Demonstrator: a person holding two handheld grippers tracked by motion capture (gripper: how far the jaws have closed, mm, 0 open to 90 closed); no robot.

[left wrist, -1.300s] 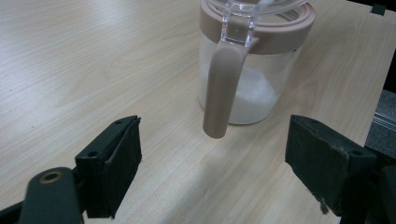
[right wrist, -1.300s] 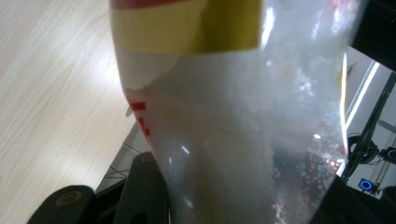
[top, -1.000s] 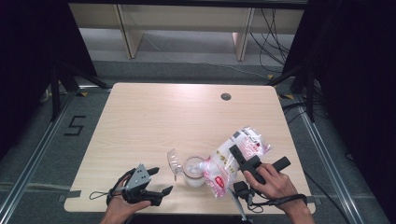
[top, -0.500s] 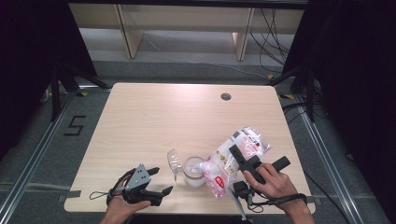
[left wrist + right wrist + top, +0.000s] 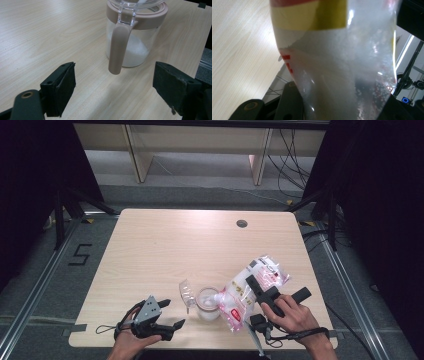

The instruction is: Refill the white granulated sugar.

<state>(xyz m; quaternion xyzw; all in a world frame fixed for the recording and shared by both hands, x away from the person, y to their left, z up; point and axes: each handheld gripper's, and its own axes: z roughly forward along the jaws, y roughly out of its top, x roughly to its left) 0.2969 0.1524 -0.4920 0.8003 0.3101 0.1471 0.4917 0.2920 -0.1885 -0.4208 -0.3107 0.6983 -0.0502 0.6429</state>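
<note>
A clear jar with a dusty-pink rim and handle stands near the table's front edge, partly filled with white granules; its clear lid is flipped open to the left. My right gripper is shut on a plastic bag of white granules with red and yellow print, tilted with its lower end at the jar's mouth. In the right gripper view the bag sits between the jaws. My left gripper rests open at the front left, pointing at the jar and its handle, apart from them.
The light wooden table has a round cable hole at the back right. Wooden shelf legs and cables stand on the floor beyond the table. A "5" mark lies on the floor at the left.
</note>
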